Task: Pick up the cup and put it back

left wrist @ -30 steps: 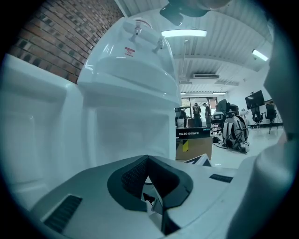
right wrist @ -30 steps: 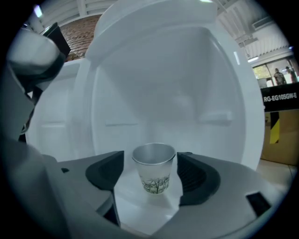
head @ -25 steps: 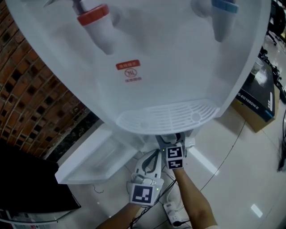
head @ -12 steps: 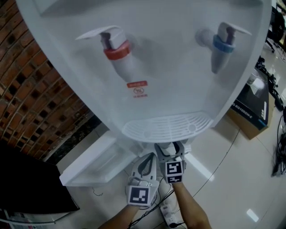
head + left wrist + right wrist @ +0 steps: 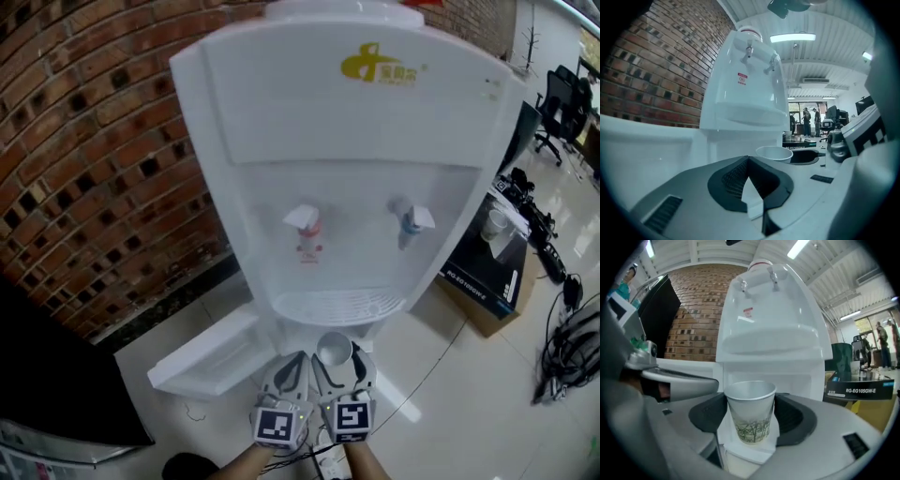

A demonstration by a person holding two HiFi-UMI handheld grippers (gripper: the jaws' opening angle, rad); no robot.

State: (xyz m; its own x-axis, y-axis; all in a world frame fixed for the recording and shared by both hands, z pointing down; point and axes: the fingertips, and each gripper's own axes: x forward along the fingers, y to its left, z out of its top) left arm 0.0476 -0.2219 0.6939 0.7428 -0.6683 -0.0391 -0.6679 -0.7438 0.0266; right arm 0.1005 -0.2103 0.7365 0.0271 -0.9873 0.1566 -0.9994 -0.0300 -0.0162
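Lifted from under the drip tray (image 5: pixel 339 305) since a second ago: right gripper (image 5: pixel 751 427), jaws lately narrowed, clamped on the paper cup (image 5: pixel 750 404) mid-wall; left gripper (image 5: pixel 749 161) beside it, jaws together, empty. Cup: probably light, thin and crushable, so grip gently below the rim. Leaf print appears only in the right gripper view; only the head view looks into its mouth.

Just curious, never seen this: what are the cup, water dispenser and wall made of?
The cup is probably paper: matte white, printed green plants, rolled rim. The water dispenser looks like smooth, glossy white plastic. The wall is rough red brick with mortar joints.
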